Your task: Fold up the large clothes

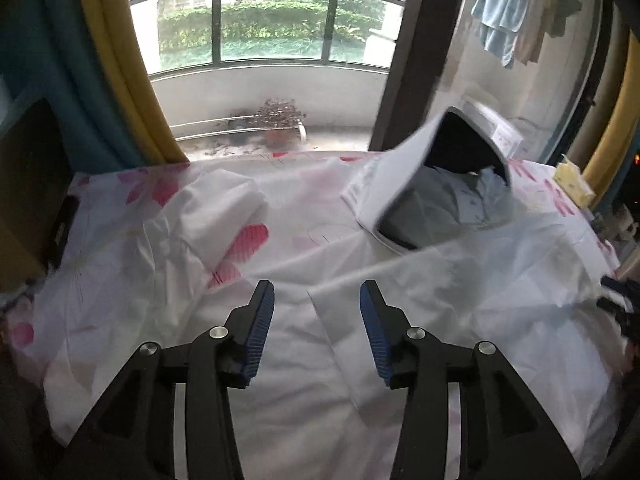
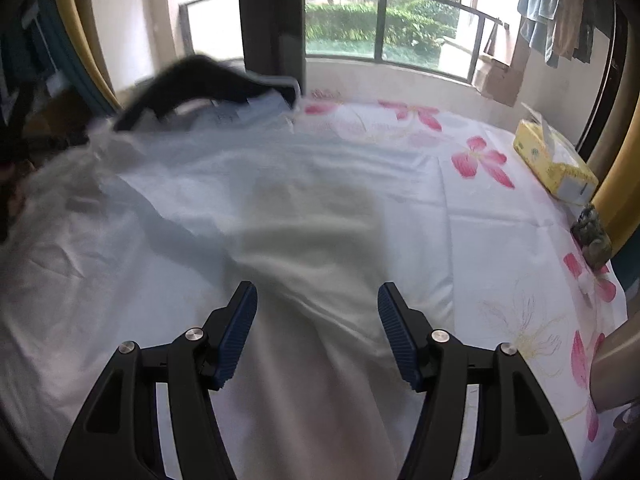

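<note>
A large white garment (image 1: 460,280) lies spread over the bed, blurred, with its dark-lined collar (image 1: 460,148) raised at the far right. In the right wrist view the same garment (image 2: 240,200) fills the left and middle, and its dark collar (image 2: 188,80) is up at the far left. My left gripper (image 1: 317,296) is open above a straight edge of the garment, with nothing between its blue pads (image 1: 262,328). My right gripper (image 2: 318,300) is open too. A ridge of the cloth runs below it between the fingers (image 2: 396,332), and the pads do not press it.
The bed carries a white sheet with pink flowers (image 2: 480,160). A white bunched piece of cloth (image 1: 224,208) lies at the far left. A yellow tissue box (image 2: 556,168) stands at the right edge. A balcony window (image 1: 272,28) is beyond the bed, and clothes (image 1: 504,12) hang outside.
</note>
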Motion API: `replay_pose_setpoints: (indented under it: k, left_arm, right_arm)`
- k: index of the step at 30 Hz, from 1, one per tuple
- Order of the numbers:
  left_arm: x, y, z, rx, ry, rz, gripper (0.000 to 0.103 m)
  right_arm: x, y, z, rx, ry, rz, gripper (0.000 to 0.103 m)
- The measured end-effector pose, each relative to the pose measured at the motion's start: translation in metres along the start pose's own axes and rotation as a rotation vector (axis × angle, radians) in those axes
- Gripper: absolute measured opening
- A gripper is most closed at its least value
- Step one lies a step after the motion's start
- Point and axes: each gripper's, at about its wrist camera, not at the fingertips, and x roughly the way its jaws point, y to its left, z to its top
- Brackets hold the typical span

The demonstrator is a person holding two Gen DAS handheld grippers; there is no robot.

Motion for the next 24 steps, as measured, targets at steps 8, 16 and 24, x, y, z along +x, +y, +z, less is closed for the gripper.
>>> replay_pose_setpoints:
  k: [8, 16, 24]
  left_arm:
    - [0.013, -0.009, -0.035, -0.012, 0.08, -0.01, 0.047]
    - [0.003, -0.016, -0.049, -0.015, 0.077, -0.014, 0.047]
    - [-0.033, -0.001, -0.058, -0.038, 0.029, -0.002, 0.052]
  right_arm:
    - [0.026, -0.014, 0.018, 0.006, 0.053, -0.135, 0.063]
    - [0.022, -0.021, 0.003, 0.004, 0.092, -0.13, 0.063]
    - [0.001, -0.018, -0.004, 0.012, 0.077, -0.139, 0.063]
